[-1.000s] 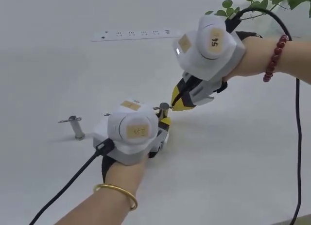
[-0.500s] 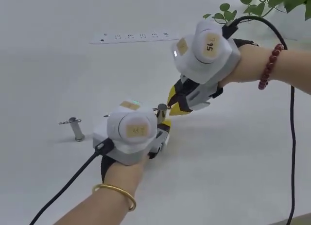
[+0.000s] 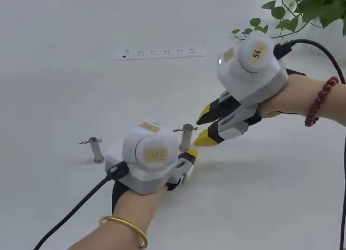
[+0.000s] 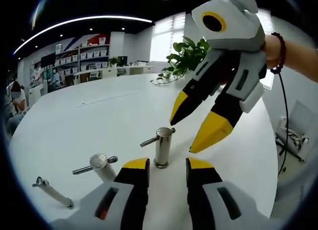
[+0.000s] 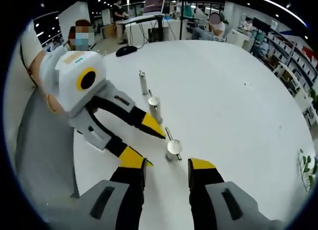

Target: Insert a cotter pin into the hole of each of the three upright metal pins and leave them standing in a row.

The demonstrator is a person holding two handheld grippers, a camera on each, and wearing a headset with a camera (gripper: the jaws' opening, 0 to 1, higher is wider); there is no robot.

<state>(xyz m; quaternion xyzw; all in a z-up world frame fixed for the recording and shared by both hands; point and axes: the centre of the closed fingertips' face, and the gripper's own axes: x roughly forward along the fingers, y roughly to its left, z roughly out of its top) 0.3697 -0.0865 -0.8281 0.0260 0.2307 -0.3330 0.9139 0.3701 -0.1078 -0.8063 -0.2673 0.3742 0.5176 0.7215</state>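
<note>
- The left gripper (image 3: 188,154) sits low over the white table (image 3: 259,196) on the near side. Its fingers are apart and empty, with the tips just short of the right-hand pin (image 3: 186,137).
- The right-hand pin stands upright with a cotter pin (image 3: 180,130) through its top.
- The row runs on to the left. The middle pin (image 4: 102,166) also has a cotter pin sticking out sideways, and the left pin (image 3: 96,150) stands upright with its own cotter pin (image 3: 88,141).
- The right gripper (image 3: 201,129) hovers just right of the right-hand pin. Its fingers are spread and hold nothing, and the tips point at the pin.
- Far back lies a power strip (image 3: 159,53), with a plant (image 3: 294,7) at far right.
</note>
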